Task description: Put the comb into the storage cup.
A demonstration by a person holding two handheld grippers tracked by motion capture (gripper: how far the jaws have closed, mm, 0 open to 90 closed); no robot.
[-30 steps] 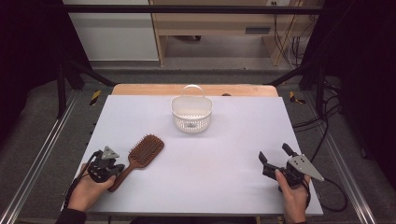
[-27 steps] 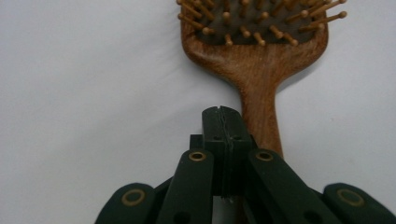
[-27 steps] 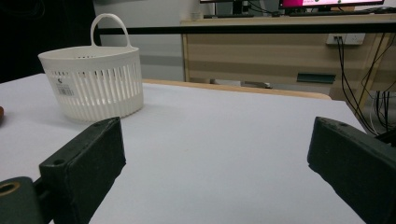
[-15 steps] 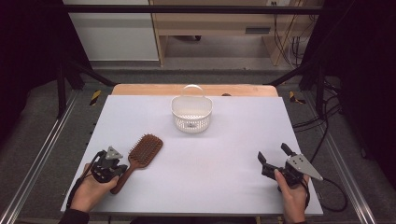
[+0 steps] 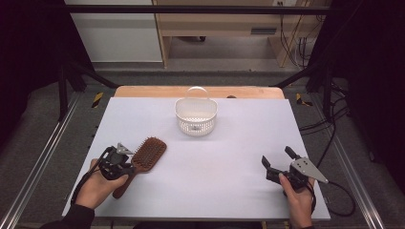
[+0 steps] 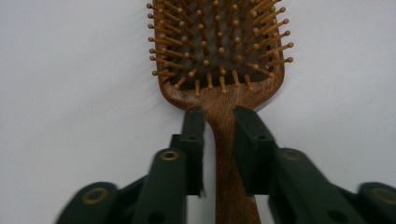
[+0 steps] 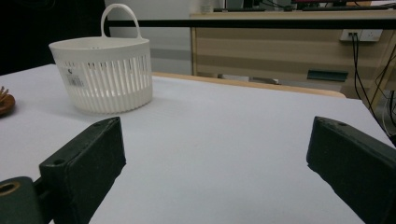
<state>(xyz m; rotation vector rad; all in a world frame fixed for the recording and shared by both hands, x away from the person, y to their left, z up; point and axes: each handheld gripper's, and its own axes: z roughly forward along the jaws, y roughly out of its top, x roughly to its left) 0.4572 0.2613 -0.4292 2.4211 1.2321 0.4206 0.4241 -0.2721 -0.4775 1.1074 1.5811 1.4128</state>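
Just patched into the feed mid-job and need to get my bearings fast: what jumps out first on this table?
The wooden hairbrush at the near left of the table, bristles up, with the left tool straddling the neck of its handle, jaws close on either side. Next, the white slotted basket standing upright at the far middle of the table, handle raised. The right tool sits wide open at the near right, holding nothing.

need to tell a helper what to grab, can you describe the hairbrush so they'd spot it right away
On the white table, look at the near left corner, where the person's left gripper has its jaws around a wooden handle. That is the hairbrush: a brown paddle lying bristles up, head angled toward the white slotted basket farther back. It is the only wooden thing lying on the tabletop.
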